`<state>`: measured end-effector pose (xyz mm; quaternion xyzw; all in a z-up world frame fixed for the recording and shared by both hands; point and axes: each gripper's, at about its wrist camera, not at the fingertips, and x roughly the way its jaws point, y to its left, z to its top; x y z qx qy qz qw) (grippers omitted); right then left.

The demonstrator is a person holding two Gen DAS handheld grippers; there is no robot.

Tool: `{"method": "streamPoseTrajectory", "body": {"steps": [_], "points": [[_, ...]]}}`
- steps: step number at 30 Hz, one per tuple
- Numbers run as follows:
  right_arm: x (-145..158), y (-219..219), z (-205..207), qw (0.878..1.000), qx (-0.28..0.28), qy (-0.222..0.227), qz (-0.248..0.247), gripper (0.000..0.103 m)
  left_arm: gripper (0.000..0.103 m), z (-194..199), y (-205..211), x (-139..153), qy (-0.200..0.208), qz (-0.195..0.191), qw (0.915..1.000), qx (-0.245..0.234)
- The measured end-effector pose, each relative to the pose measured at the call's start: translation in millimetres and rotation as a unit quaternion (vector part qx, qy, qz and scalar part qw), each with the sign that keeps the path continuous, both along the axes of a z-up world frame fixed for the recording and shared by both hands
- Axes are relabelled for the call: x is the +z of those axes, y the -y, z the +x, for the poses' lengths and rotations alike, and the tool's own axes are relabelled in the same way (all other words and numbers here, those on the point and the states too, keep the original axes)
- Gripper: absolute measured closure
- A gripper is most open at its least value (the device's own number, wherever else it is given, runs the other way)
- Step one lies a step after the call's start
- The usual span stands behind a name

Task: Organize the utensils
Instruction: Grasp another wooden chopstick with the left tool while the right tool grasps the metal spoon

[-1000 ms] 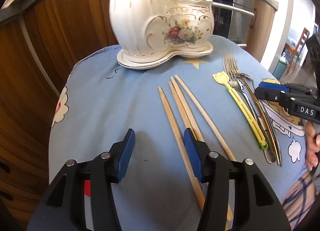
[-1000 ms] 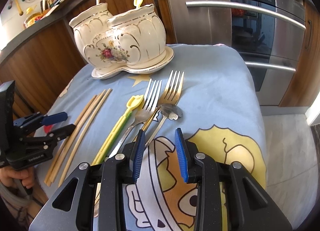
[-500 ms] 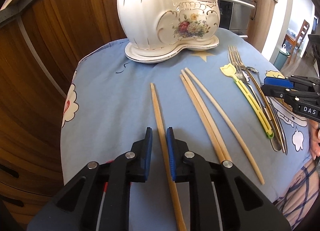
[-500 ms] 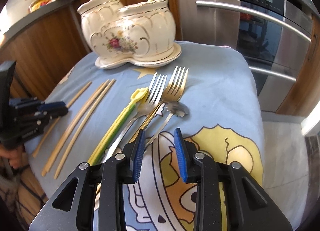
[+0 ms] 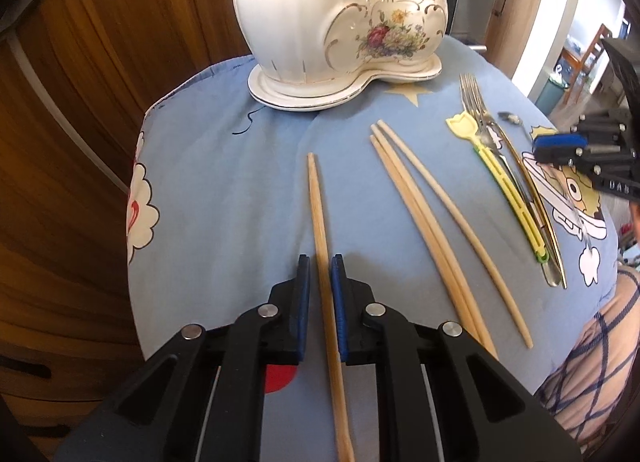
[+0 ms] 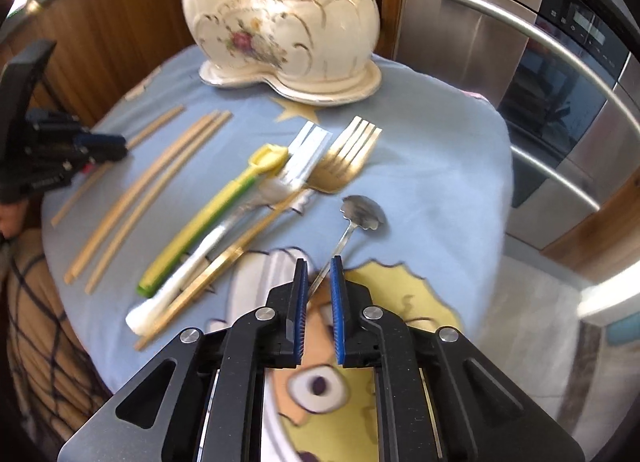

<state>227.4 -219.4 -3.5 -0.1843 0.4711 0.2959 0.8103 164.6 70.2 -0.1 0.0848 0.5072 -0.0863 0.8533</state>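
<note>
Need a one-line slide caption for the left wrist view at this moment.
Left tongs, just closing, straddle a single wooden chopstick on the blue cloth, ceramic utensil holder beyond.

holder: top cut off at 12 o'clock | chopstick: we lose its end at 6 | forks: motion-blurred
</note>
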Motion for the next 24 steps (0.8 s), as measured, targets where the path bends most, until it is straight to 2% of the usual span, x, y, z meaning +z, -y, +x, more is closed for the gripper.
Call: {"method": "streamPoseTrajectory", "body": {"steps": [3, 7, 10, 13, 19, 21, 23, 24], "points": [[1, 0, 9, 0.999, 0.010, -0.021, -0.024, 0.091, 0.091, 4, -2, 0, -0.016, -0.001, 0.9998, -0.006], [0, -4, 19, 0.997, 0.025, -0.055, -0.058, 0.090, 0.091, 12, 3, 1, -0.045, 0.020, 0.9984, -0.026], [0, -6, 29, 0.993, 0.029, -0.081, -0.078, 0.083, 0.091, 20, 7, 2, -0.074, 0.034, 0.9957, -0.045], [0, -10, 37, 0.990, 0.028, -0.102, -0.089, 0.082, 0.090, 28, 9, 3, -0.101, 0.039, 0.9922, -0.061], [-1, -14, 45, 0.994, -0.009, -0.092, -0.062, 0.082, 0.090, 41, 12, 4, -0.129, 0.037, 0.9880, -0.077], [0, -13, 45, 0.995, -0.018, -0.081, -0.052, 0.085, 0.090, 43, 13, 4, -0.130, 0.037, 0.9877, -0.079], [0, -10, 42, 0.996, -0.024, -0.073, -0.038, 0.095, 0.091, 43, 19, 2, -0.125, 0.036, 0.9882, -0.079], [1, -10, 42, 0.997, -0.028, -0.072, -0.030, 0.095, 0.091, 42, 20, 2, -0.123, 0.033, 0.9888, -0.078]]}}
